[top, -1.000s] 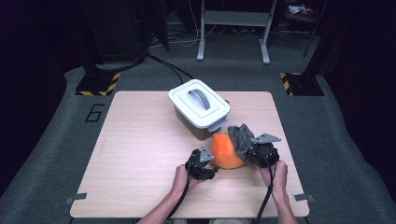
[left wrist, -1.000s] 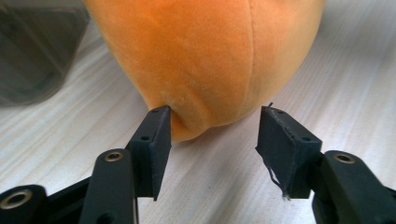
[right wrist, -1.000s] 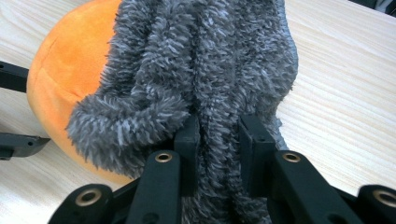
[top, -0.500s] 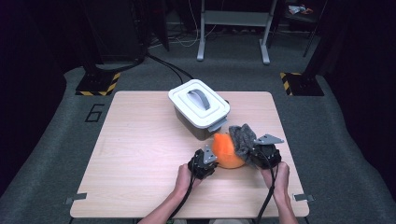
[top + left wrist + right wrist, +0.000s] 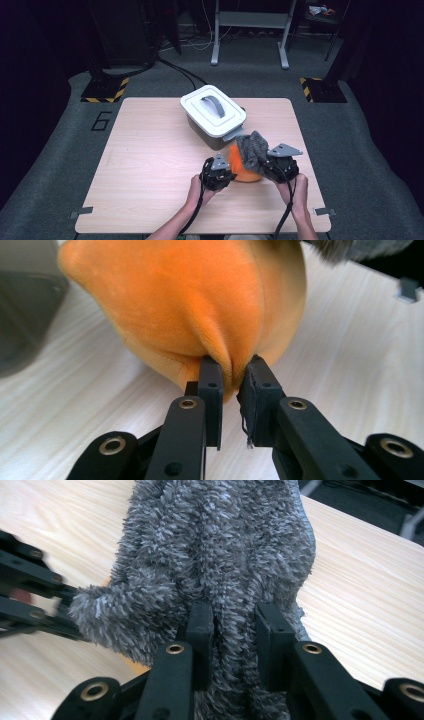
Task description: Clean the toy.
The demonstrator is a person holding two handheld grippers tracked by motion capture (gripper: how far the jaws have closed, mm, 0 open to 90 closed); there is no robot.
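Both cloths are pinched: orange fabric (image 5: 200, 305) by the left gripper (image 5: 231, 385), shaggy grey cloth (image 5: 225, 550) by the right gripper (image 5: 234, 630); their join is possibly overlapped, hidden from above.

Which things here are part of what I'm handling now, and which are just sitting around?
In hand:
orange cloth, pinched by left gripper
grey cloth, pinched by right gripper

Lying about:
lidded white box, untouched
table

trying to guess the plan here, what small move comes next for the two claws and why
Probably draw them gently apart: the left claw pinches a fold of the orange cloth, the right claw grips the grey shaggy cloth, and the two lie bunched together.
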